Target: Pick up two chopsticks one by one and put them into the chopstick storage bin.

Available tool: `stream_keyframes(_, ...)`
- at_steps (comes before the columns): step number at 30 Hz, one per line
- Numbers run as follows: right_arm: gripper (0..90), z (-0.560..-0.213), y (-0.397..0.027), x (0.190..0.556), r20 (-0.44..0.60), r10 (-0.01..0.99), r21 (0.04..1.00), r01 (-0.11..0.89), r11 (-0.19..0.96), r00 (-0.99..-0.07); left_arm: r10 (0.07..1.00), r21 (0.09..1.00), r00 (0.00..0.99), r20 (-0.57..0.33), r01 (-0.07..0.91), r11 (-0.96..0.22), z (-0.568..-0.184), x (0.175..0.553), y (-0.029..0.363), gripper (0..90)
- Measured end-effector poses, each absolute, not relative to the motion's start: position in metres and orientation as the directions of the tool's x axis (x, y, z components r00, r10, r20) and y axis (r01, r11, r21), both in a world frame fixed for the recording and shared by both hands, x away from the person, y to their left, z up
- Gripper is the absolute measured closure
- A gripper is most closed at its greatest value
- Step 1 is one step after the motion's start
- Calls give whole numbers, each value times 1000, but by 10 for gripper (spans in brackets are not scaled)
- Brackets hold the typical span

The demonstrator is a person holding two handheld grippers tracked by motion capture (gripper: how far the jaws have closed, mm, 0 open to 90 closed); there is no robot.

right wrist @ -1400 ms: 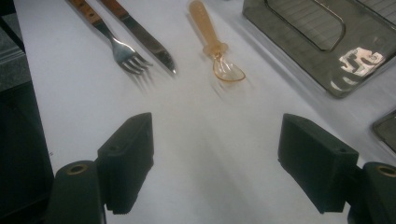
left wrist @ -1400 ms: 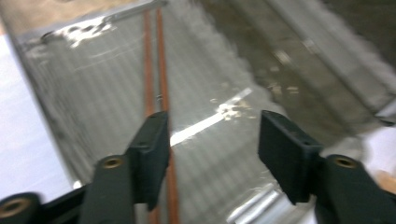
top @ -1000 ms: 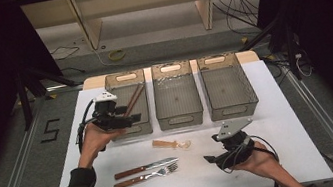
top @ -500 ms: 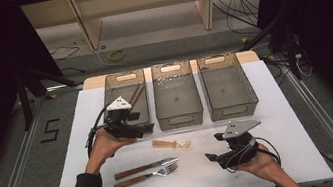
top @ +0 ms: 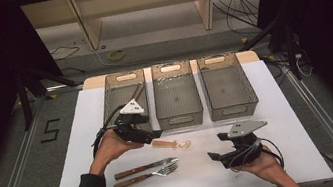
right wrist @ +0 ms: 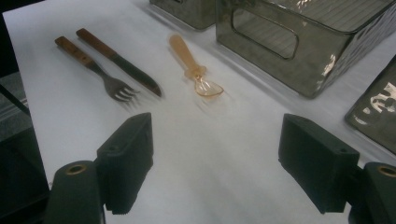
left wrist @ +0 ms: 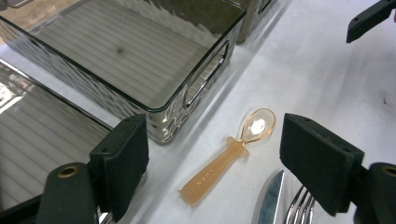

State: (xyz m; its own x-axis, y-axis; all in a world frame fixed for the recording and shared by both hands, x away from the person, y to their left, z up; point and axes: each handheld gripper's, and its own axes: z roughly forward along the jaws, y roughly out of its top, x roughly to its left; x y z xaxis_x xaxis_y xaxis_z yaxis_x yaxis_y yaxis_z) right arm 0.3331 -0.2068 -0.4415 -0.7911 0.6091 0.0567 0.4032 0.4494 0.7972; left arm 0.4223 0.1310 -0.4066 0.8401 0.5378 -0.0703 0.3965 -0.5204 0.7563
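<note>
A white surface (top: 288, 104) stands in a dim room, with grey floor, black cables and pale wooden shelf legs beyond its far edge. Three smoky clear bins (top: 177, 94) sit side by side along the far half. The left tongs (top: 147, 137) hover with jaws open and nothing held, just in front of the left bin's near wall. A small amber plastic spoon (left wrist: 229, 156) lies flat on the surface just ahead of and below them, framed between the two jaws, bowl pointing away. A wooden-handled knife (top: 145, 168) and fork (top: 145, 177) lie side by side nearer the person than the spoon. The right tongs (top: 215, 149) rest low over the near right part, jaws wide apart and empty, well apart from the spoon
</note>
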Motion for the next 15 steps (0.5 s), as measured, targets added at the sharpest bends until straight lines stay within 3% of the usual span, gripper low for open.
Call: stream_keyframes(15, 266, -445, -216, 333, 88, 627, 809, 423, 408, -774, 472, 683, 881, -35, 366, -632, -412, 423, 112, 231)
